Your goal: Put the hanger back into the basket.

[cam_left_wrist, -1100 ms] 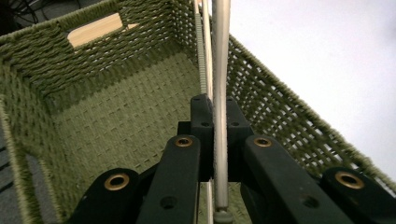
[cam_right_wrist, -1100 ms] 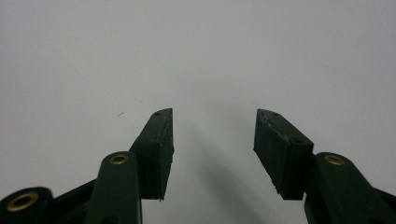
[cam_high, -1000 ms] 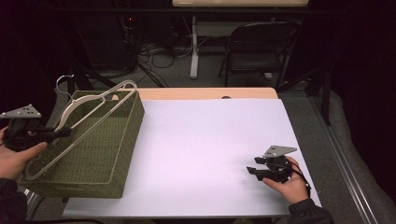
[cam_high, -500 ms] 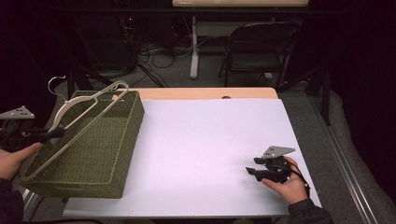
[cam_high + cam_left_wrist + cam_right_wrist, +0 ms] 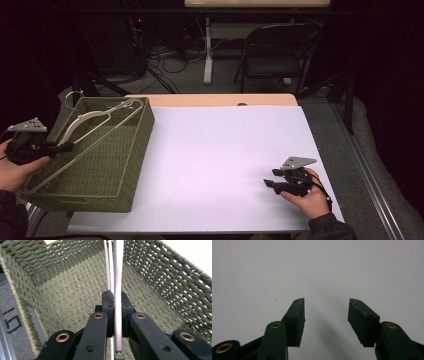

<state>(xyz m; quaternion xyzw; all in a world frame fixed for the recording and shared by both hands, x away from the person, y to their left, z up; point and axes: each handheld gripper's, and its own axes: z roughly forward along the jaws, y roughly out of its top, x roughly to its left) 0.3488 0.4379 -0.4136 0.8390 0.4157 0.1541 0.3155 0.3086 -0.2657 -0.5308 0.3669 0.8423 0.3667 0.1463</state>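
A desk [image 5: 215,150] with a white top and a strip of bare wood along its far edge carries one green woven basket [image 5: 131,165] at its left end. One pale clothes hanger [image 5: 95,116] lies slantwise across the basket's open top, its hook past the far left corner. Two grippers are in view, one in each of the person's hands. The left gripper [image 5: 66,146], at the basket's left rim, has its jaws closed on the hanger's thin rod; in the left gripper view that rod [image 5: 117,285] runs upright between the pads above the basket's woven floor. The right gripper [image 5: 270,178] rests low at the desk's near right, well apart from the basket, its jaws spread wide over bare white surface. Behind the desk the dark room holds one folding chair [image 5: 275,55], loose cables [image 5: 165,55] on grey floor, and another table's leg [image 5: 208,50].
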